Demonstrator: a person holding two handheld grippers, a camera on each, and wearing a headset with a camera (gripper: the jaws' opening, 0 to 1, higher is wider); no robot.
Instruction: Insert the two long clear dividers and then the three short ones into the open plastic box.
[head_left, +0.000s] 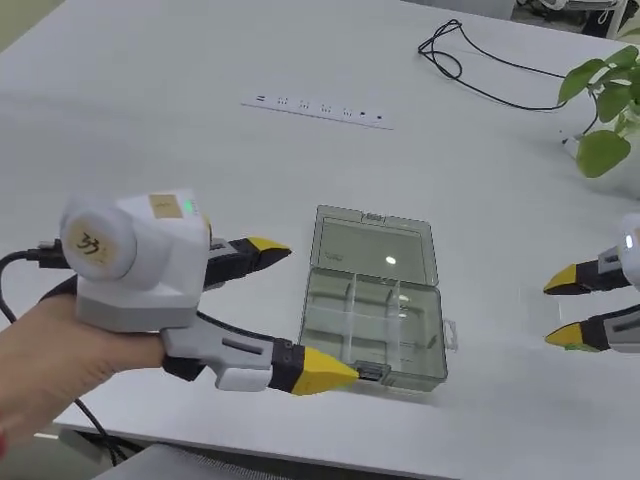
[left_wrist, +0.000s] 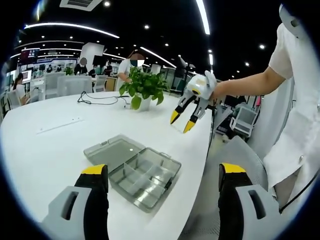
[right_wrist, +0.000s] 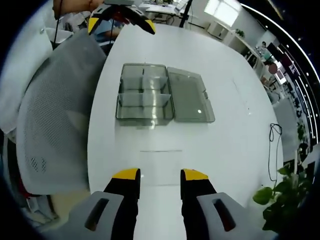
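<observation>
The smoky clear rectangular plastic box (head_left: 405, 372) is noted near the front middle of the white table (head_left: 200, 150), with its hinged lid (head_left: 375, 248) folded flat on the far side. Inside the base, clear partitions (right_wrist: 142, 92) are seen dividing it into several cells; their count cannot be read, as the material is transparent. The left gripper (head_left: 310, 310) is held low at the box's front left corner with its jaws spread wide and nothing between them; whether the lower jaw touches the box cannot be told. The right gripper (head_left: 562, 310) is held well apart from the box on its right, jaws parted and empty. In the right gripper view, a faint rectangular outline (right_wrist: 161, 162) is recorded on the table between the jaws and the box, possibly a clear divider lying flat, though this is not certain. The step is judged to be late in the insertion sequence, between placements. If the outline is a divider, it has to be gripped by one thin edge, raised upright, and lined up with a free slot before being pressed down.
</observation>
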